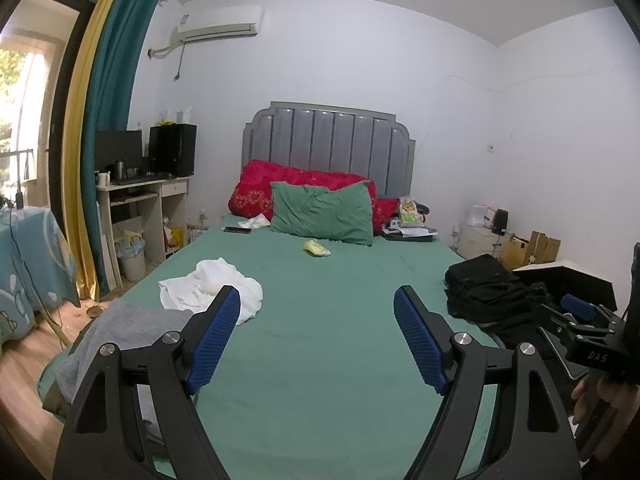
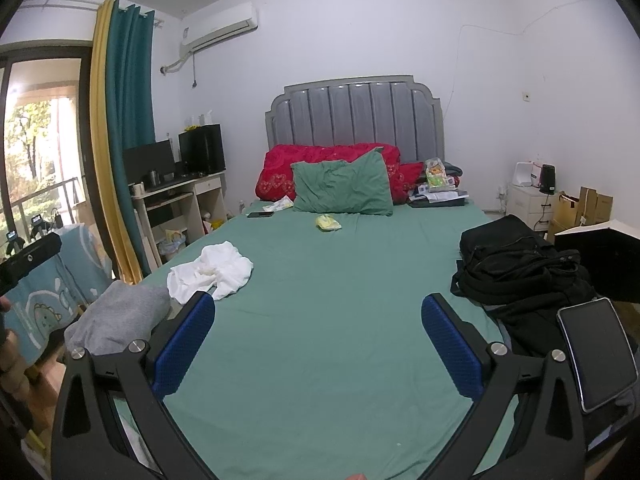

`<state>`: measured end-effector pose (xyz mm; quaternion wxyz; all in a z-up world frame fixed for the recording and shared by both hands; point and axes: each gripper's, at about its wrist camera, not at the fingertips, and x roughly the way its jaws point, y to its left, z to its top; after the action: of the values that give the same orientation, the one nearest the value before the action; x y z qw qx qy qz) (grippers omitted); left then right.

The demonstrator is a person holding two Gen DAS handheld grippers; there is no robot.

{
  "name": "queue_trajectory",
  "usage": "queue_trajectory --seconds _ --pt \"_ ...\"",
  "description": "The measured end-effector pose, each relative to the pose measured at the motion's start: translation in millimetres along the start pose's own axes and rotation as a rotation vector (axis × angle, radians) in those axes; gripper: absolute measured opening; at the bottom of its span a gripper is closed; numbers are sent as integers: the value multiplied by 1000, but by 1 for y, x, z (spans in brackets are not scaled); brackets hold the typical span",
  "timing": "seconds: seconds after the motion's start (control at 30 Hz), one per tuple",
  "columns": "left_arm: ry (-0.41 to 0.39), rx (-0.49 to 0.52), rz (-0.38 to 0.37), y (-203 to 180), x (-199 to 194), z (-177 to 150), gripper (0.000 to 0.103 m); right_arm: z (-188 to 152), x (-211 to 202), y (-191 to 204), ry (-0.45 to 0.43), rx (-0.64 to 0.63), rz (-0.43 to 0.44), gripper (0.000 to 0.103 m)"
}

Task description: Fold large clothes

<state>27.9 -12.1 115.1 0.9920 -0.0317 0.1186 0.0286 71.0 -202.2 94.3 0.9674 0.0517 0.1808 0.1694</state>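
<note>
**Op:** Clothes status: white garment point(image 1: 212, 290) lies crumpled on the green bed point(image 1: 320, 320), left of centre, with a grey garment point(image 1: 120, 332) heaped at the near-left corner. I've got the left gripper point(image 1: 316, 338) and right gripper point(image 2: 318, 344) spread wide, both empty.

**Eng:** Nearer hand?

**Op:** Left, I'd judge. Both garments sit forward-left of its fingers, apart from them.

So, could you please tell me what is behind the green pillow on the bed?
A red quilt is bunched behind the green pillow, with the grey headboard beyond. The pillow hides the quilt's lower middle.
</note>
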Motion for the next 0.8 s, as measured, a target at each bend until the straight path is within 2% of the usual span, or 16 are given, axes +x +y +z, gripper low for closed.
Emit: queue_trajectory --seconds 0.8 --pt "7 -8 -11 8 -6 -1 82 1 0 3 1 -4 4 102"
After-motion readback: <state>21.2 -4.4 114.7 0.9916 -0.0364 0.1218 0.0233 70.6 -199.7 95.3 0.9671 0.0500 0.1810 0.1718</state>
